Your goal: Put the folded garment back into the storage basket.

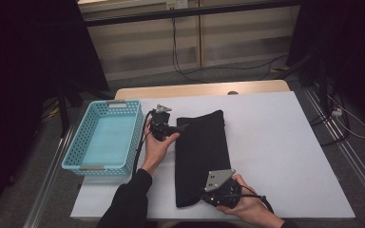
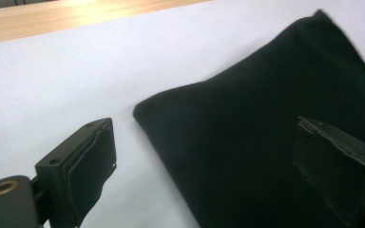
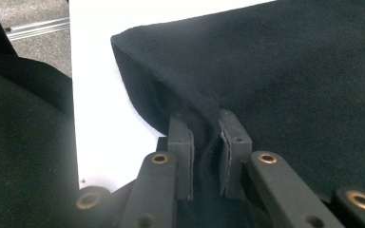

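On my left, a light blue perforated basket (image 1: 77, 137) sits on the white table top (image 1: 275, 142), its long side running near to far and its left wall at the table's edge. A strip of bare wood (image 1: 204, 89) shows along the far edge. Beyond it, black cables (image 1: 185, 71) trail over the grey floor before pale wooden panels (image 1: 142, 42). Metal rails (image 1: 356, 156) run along the floor at right.

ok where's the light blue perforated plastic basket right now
In the high view the light blue perforated plastic basket sits at the left edge of the white table, just left of the left gripper and the folded black cloth.
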`<state>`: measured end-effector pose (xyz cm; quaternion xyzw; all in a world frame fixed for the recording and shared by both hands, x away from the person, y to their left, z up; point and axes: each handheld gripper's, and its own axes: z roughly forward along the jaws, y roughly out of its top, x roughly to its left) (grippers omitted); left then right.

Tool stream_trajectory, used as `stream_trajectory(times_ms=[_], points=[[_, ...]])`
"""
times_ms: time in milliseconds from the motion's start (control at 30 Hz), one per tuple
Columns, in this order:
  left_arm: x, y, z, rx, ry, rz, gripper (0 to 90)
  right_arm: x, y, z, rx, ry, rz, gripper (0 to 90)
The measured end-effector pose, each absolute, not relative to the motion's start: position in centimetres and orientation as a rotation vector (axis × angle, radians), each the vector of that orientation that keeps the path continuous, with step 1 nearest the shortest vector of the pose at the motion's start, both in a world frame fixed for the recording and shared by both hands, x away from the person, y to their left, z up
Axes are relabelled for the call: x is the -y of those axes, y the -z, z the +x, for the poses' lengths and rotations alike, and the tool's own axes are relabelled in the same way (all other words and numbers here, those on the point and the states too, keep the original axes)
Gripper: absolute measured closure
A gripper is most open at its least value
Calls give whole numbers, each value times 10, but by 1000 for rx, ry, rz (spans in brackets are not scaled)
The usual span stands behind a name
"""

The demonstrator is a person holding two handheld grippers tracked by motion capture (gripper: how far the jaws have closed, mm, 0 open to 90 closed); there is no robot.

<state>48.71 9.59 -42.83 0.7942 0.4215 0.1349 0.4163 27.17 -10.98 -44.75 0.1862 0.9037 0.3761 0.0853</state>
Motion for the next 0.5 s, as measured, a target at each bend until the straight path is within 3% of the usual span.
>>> stream_trajectory(times_ms=[500], points=[[-98, 445, 514, -1112, -346, 1977, 137, 110, 448, 272, -2692, -1124, 549, 790]])
